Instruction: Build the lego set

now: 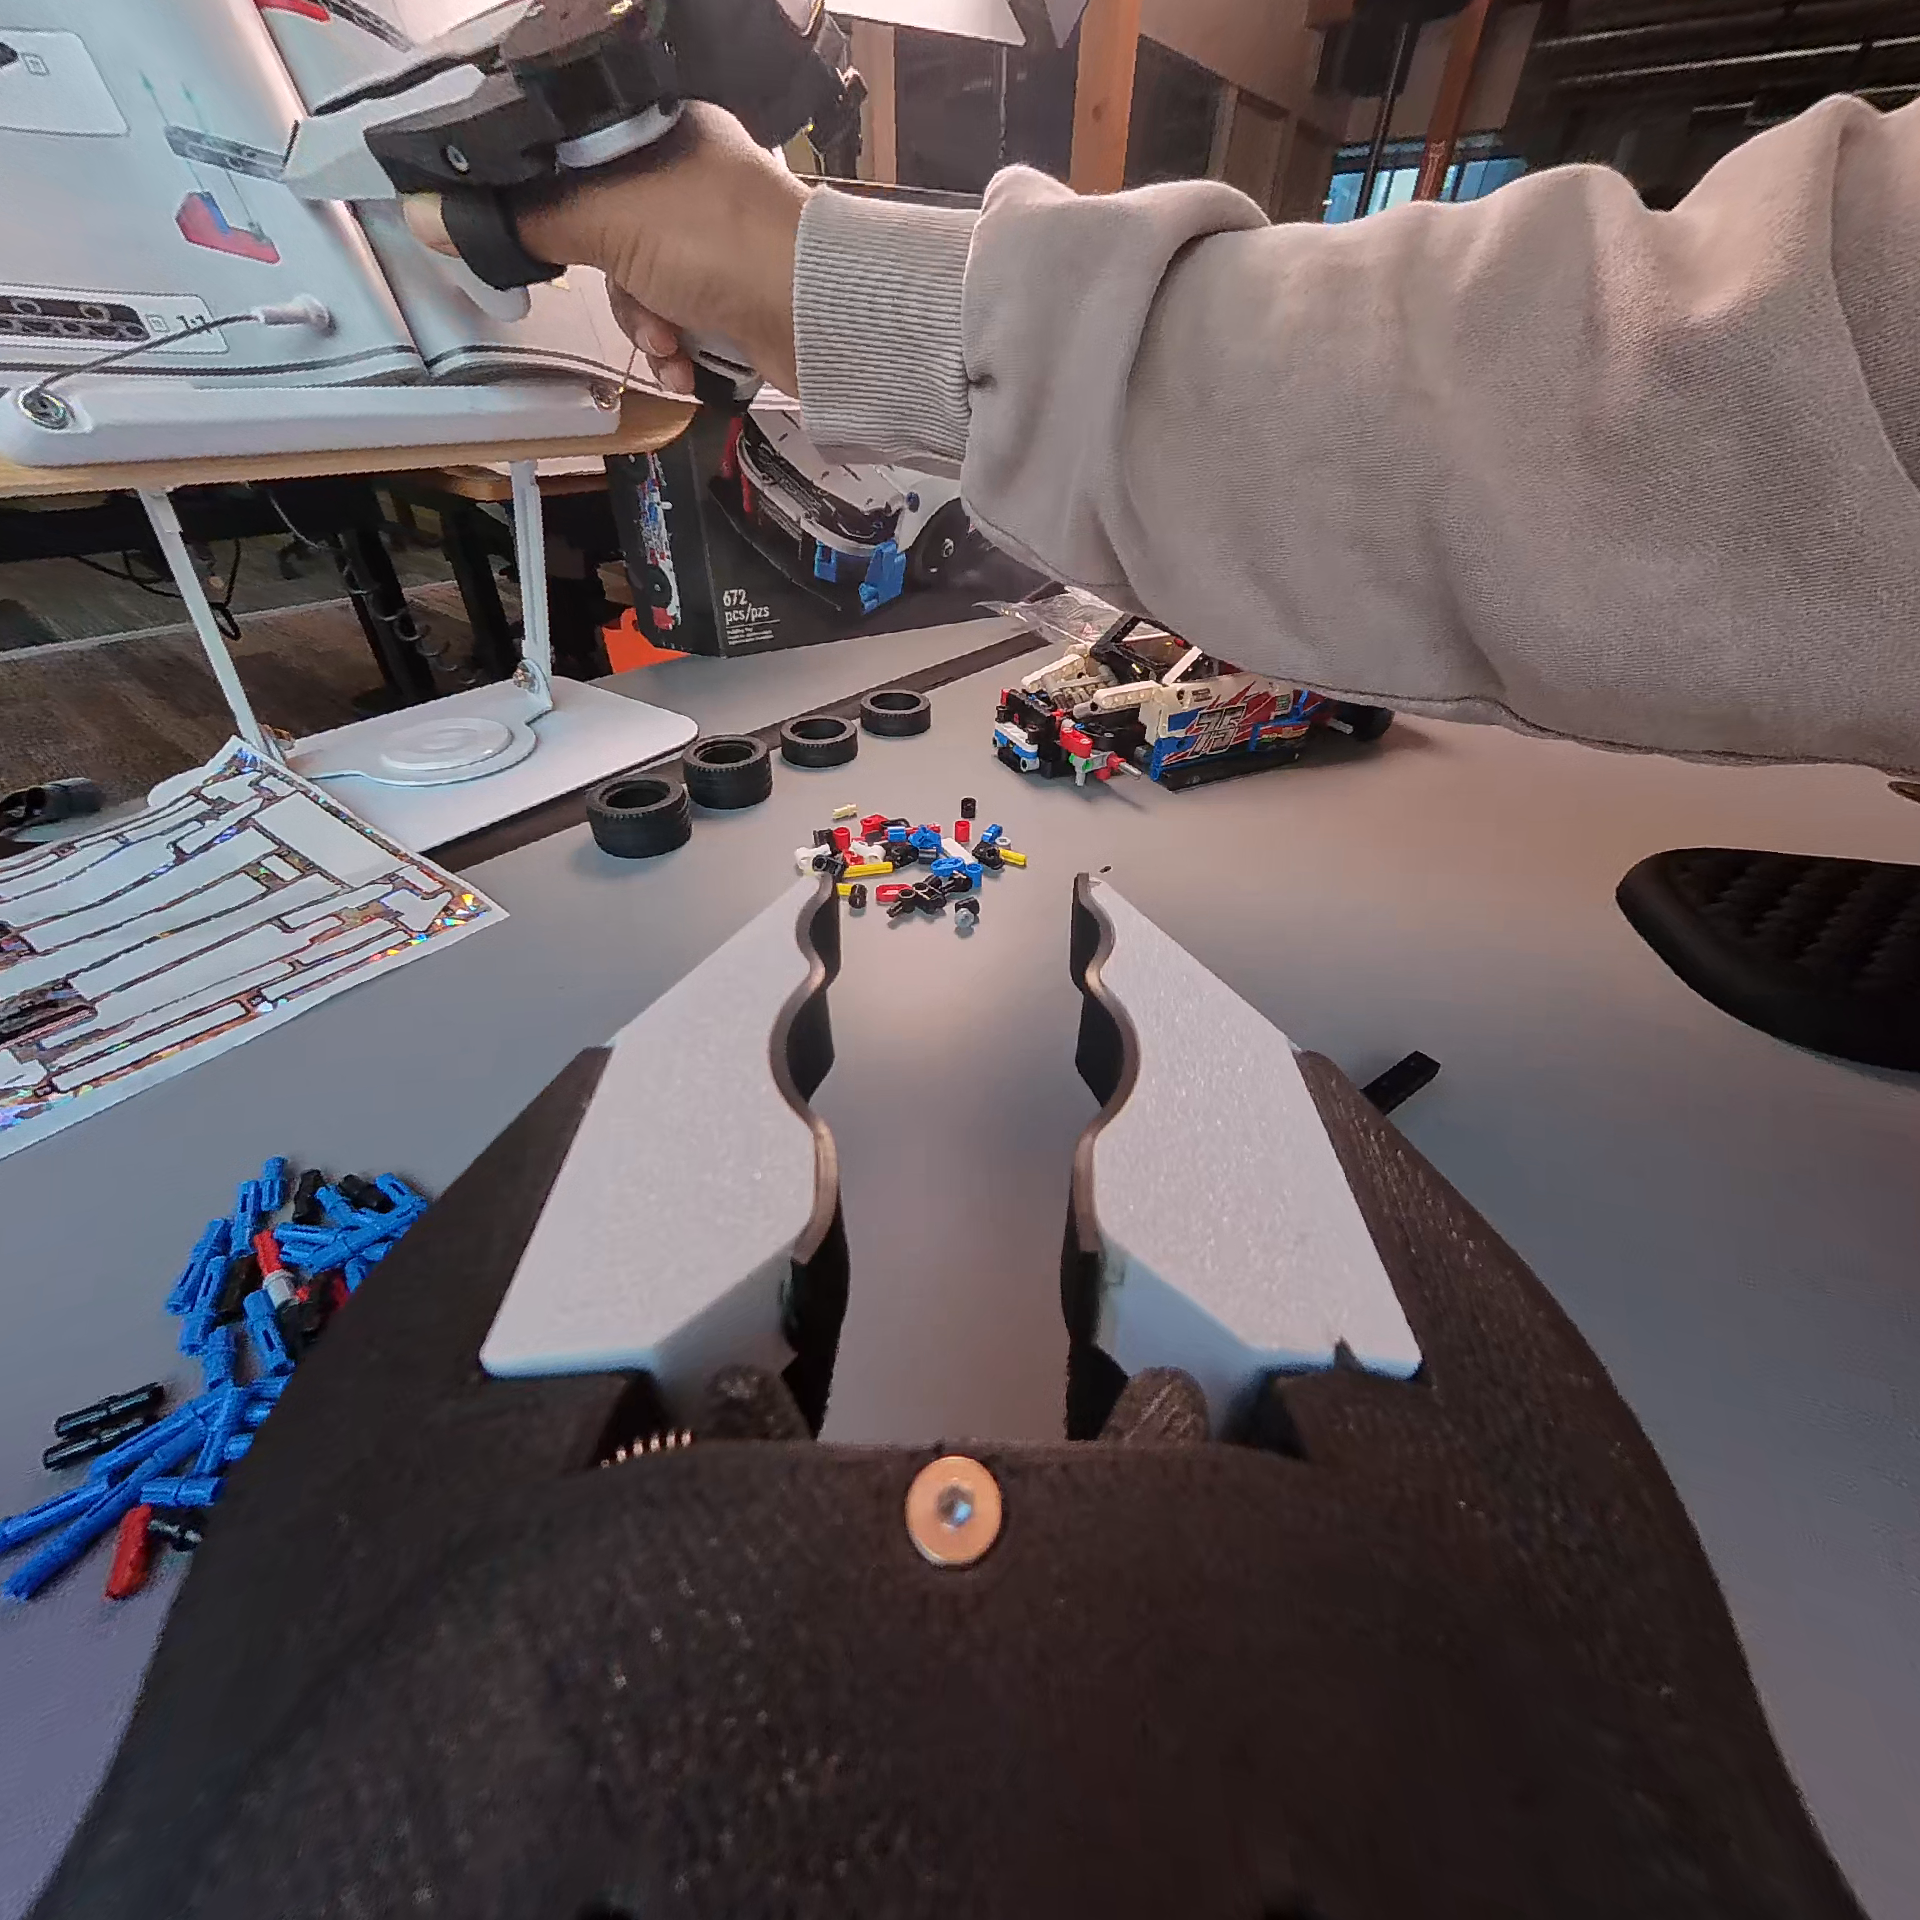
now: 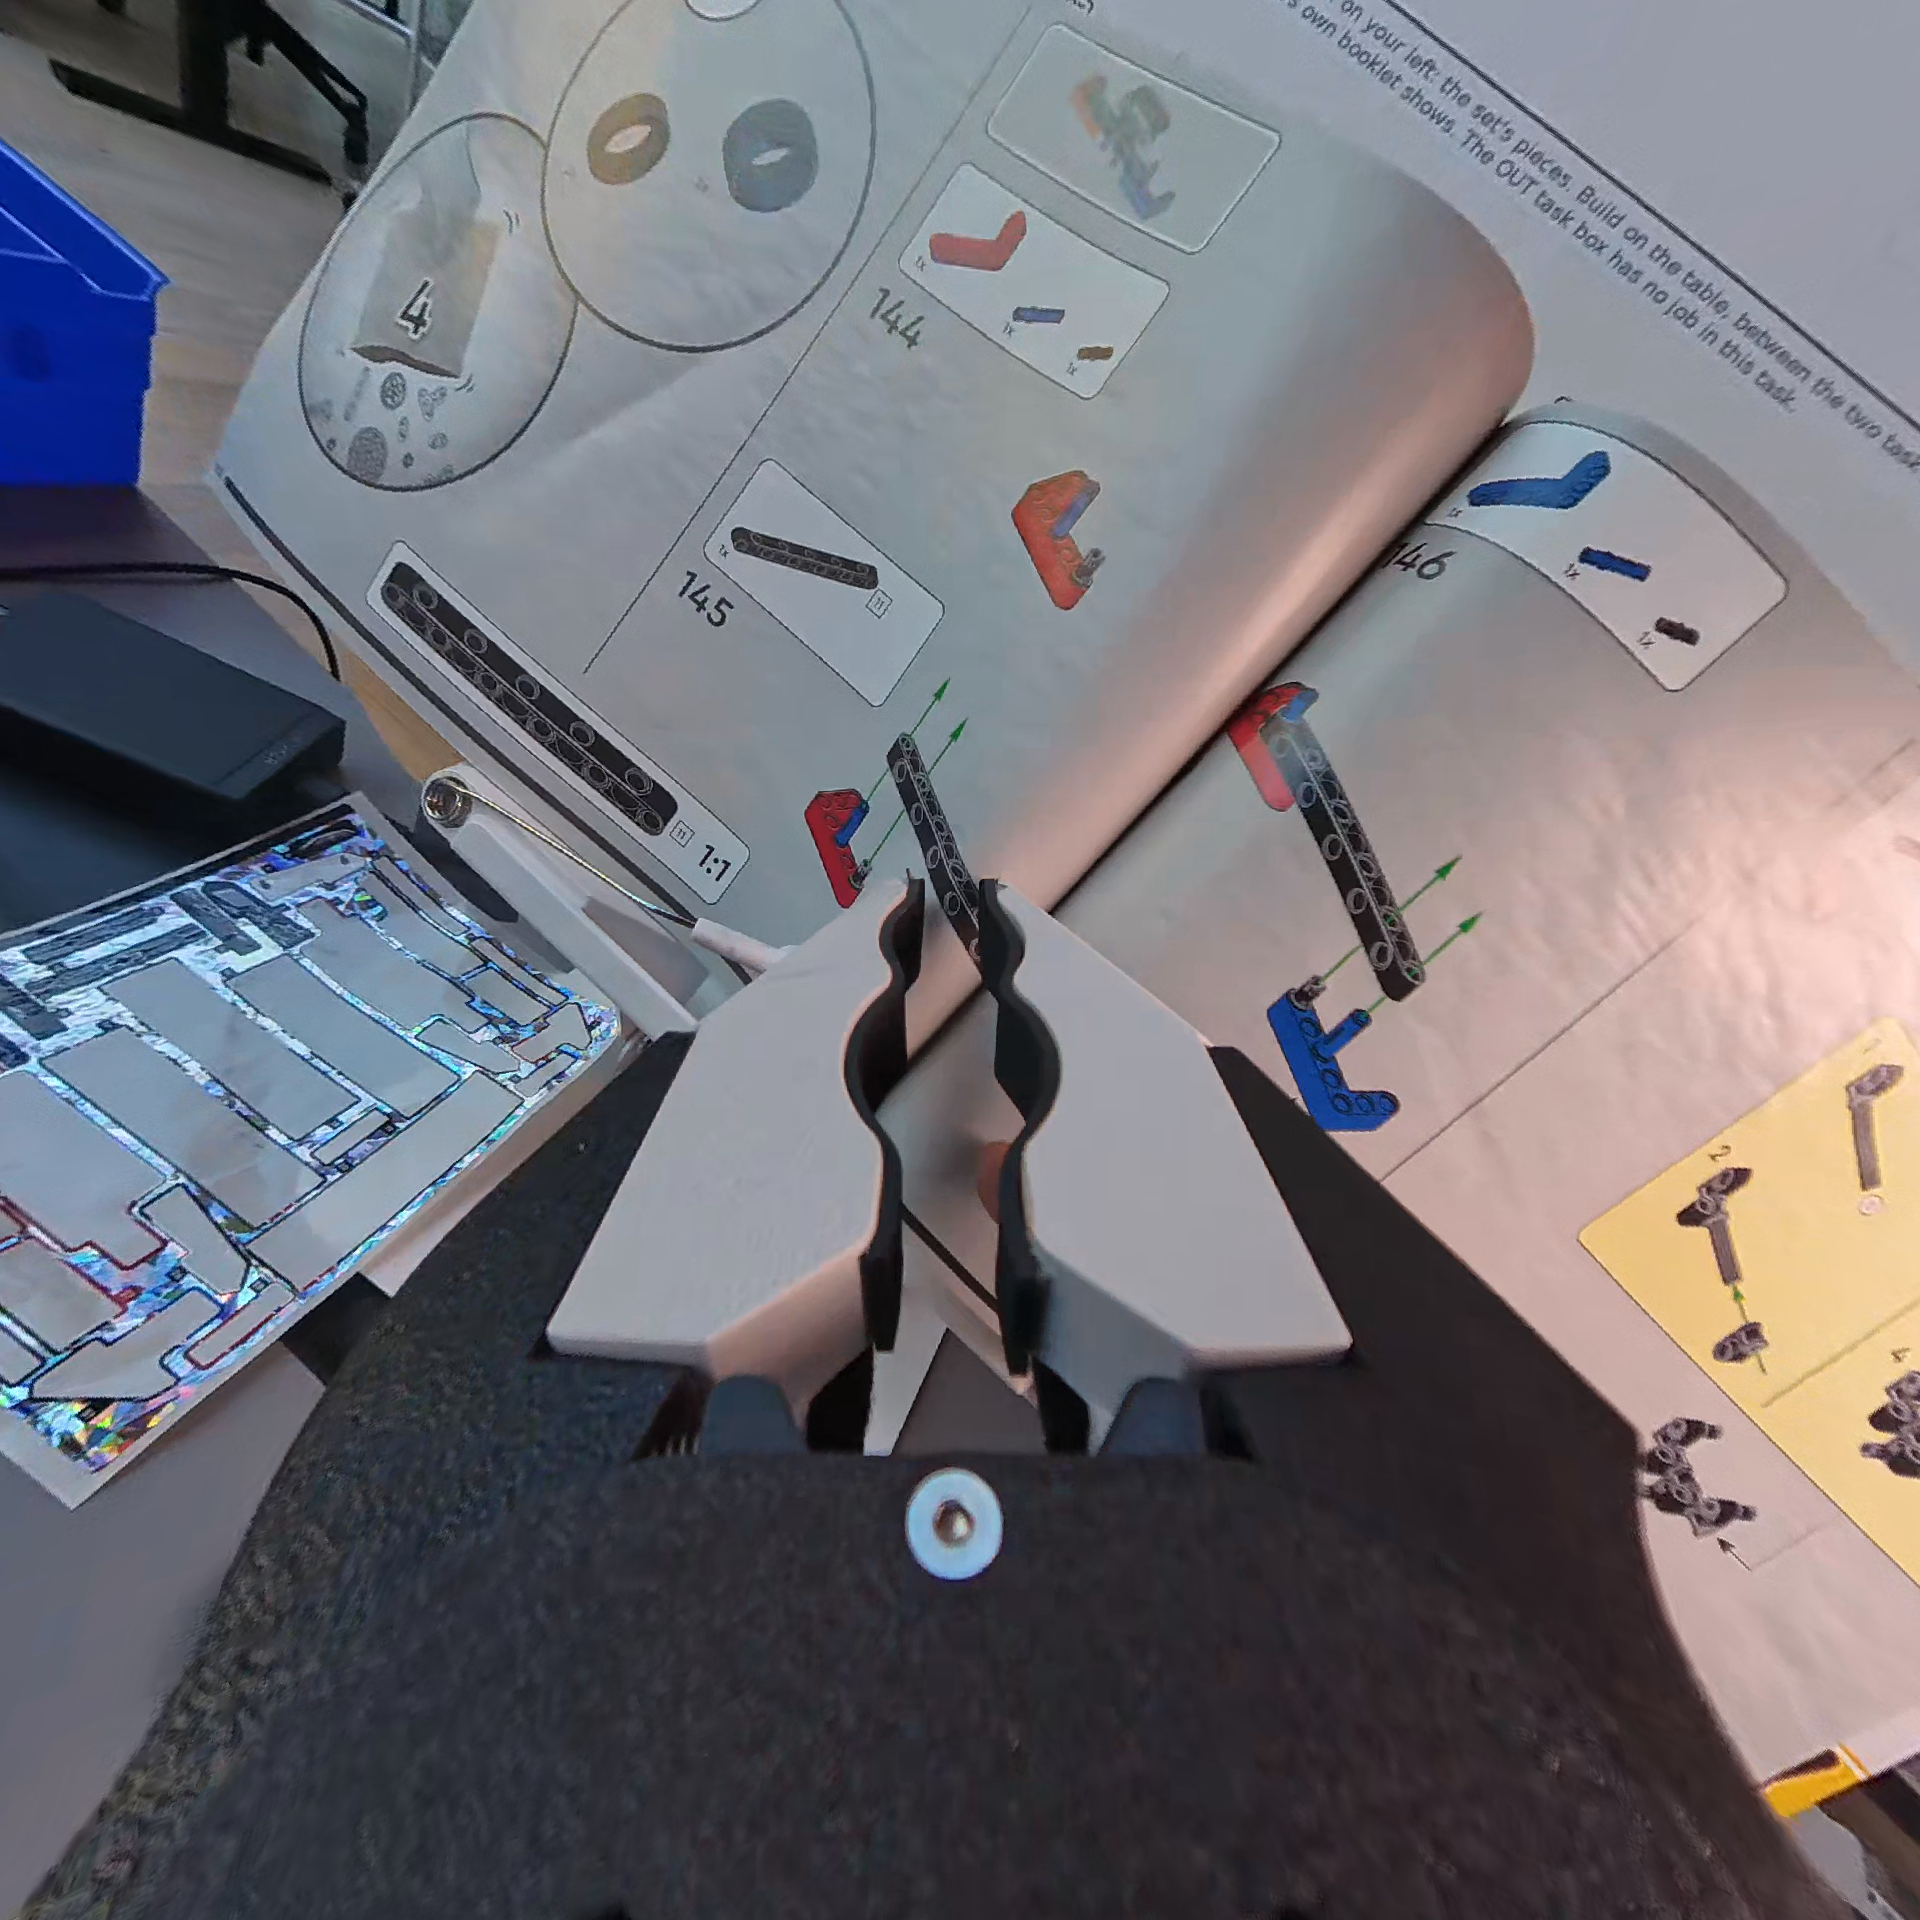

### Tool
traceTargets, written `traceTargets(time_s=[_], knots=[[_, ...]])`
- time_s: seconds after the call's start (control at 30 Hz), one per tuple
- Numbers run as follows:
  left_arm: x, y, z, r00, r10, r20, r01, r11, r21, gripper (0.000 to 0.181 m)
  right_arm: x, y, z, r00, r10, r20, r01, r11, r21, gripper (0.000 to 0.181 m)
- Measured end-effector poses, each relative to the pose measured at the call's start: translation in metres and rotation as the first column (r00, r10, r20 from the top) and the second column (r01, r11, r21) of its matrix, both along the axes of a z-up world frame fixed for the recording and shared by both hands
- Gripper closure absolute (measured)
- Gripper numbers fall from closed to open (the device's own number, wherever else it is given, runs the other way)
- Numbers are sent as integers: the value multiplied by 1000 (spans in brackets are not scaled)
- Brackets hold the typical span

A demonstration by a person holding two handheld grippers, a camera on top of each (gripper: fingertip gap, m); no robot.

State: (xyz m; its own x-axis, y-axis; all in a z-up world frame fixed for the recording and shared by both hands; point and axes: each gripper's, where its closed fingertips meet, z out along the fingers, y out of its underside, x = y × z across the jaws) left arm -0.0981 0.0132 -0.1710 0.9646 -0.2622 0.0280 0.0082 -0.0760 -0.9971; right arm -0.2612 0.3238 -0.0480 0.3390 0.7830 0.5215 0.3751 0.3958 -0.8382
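right claw reaches up to the booklet, narrowly parted, empty; left claw hovers wide, empty.

Landmark: the instruction booklet. Its top and right pages run off the frame in the right wrist view; the pictures near its top edge are blurred. In the left wrist view, the right gripper in front of it is cut by the top edge — fingertips not visible. Below it, the sleeve hides the rear of the lego car and part of the set box. The small loose pieces are too small to sort. Sticker sheet left of it — clipped by the frame.
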Motion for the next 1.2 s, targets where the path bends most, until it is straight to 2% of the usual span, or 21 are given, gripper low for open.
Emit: traceTargets(time_s=[0.2,0.43,0.7,0.87,1.2], knots=[[2,0,0,1000,-6,0,6,1000,0,137,1,0,0,1000,13,24,-14,999,44,175],[1,-1,2,1000,-3,-3,3,1000,4,137,-12,-23,-10,993,91,79,-96,993,64,180],[1,-2,5,1000,-7,-2,7,1000,13,137,-17,-14,-21,994,21,111,-22,1000,13,181],[4,-2,6,1000,-18,-4,18,1000,13,137,-13,-15,-31,994,22,107,-23,1000,7,181],[3,-2,5,1000,-11,-25,11,1000,13,137,-8,-21,-26,997,40,72,-38,999,-28,181]])
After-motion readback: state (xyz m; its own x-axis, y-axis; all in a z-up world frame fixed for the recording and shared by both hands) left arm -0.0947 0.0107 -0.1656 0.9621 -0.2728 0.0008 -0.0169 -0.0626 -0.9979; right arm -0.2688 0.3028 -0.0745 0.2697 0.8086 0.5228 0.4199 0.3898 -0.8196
